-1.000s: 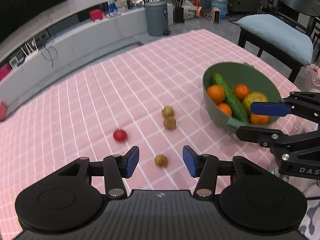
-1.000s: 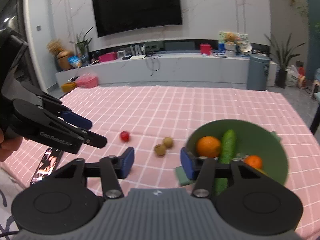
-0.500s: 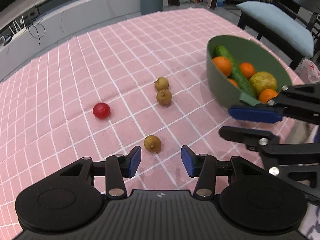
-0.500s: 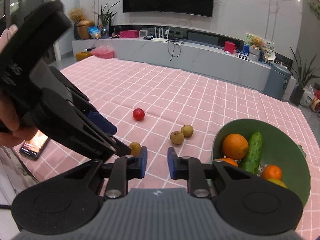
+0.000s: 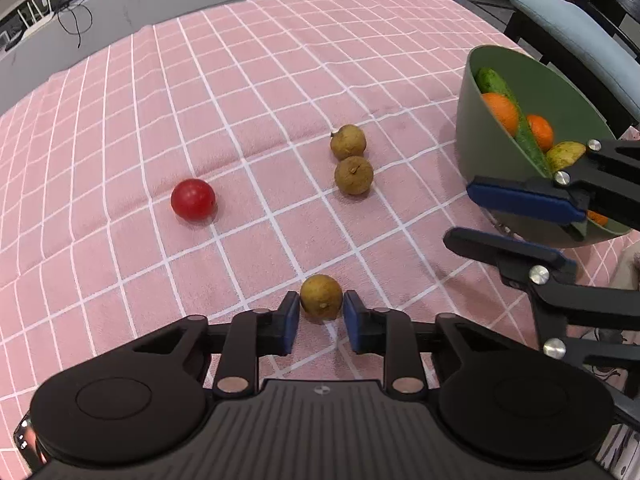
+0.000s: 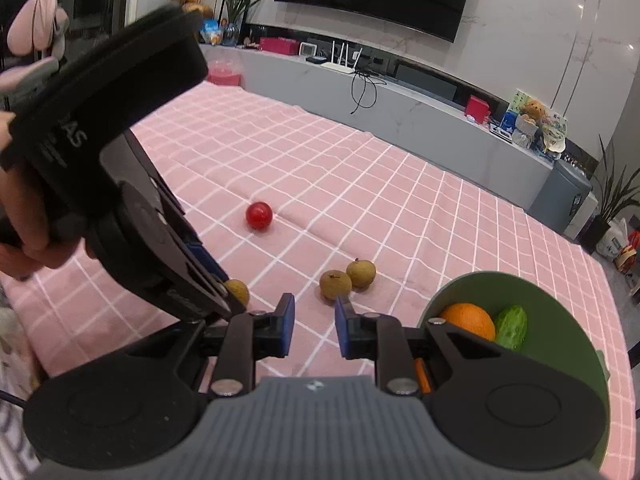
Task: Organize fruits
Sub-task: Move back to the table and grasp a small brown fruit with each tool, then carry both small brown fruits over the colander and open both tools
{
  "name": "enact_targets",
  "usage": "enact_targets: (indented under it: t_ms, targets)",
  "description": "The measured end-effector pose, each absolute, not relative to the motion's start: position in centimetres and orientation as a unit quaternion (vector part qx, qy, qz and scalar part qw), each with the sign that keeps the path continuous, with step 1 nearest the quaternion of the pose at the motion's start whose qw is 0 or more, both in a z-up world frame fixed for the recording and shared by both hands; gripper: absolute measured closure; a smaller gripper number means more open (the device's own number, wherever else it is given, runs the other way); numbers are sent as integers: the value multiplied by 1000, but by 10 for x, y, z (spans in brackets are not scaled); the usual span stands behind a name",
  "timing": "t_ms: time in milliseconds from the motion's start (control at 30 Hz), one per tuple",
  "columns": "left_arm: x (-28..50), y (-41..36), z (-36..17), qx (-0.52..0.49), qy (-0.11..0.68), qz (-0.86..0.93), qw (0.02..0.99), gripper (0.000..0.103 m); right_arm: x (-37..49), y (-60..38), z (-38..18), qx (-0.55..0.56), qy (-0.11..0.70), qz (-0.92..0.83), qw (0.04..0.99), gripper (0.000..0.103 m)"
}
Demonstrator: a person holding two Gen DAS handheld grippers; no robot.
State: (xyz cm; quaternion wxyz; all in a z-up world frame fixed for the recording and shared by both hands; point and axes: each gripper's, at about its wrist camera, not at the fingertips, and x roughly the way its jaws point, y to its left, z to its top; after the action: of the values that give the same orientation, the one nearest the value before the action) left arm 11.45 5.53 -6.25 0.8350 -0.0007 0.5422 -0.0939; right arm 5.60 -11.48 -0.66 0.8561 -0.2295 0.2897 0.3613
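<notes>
pink checked tablecloth (image 5: 248, 80) covers the table in both views.

item: nearest longan (image 5: 321, 295), brown and round, lower centre of the left wrist view. it sits on the cloth between the blue pads (image 5: 289, 322) of the left gripper (image 5: 320, 312). the jaws have just been closing around it and both pads now press its sides. in the right wrist view the same fruit (image 6: 238, 290) shows at lower left, partly hidden behind the left gripper's black fingers.

item: two longans (image 5: 351, 160), touching one another, centre of the left wrist view, well apart from the pinched one.

item: red cherry tomato (image 5: 193, 200), alone, left of centre.

item: green bowl (image 5: 476, 136), right edge of the left wrist view, holding oranges (image 5: 502, 110), a cucumber (image 5: 492, 80) and a yellowish fruit (image 5: 564, 152).

item: right gripper (image 6: 314, 322), lower centre of its own view, nothing between its pads; only a narrow gap stays between them, as pressed together as it gets. it hangs above the cloth, just beside the bowl's rim (image 6: 448, 286).

item: person's hand (image 6: 24, 240), left edge of the right wrist view, on the left gripper's body.
</notes>
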Motion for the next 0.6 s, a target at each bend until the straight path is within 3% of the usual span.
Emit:
enact_targets:
  t_ms: [600]
  targets:
    - [112, 102, -42, -80, 482, -38, 872, 78, 90, -57, -48, -310, 293, 295, 855, 79]
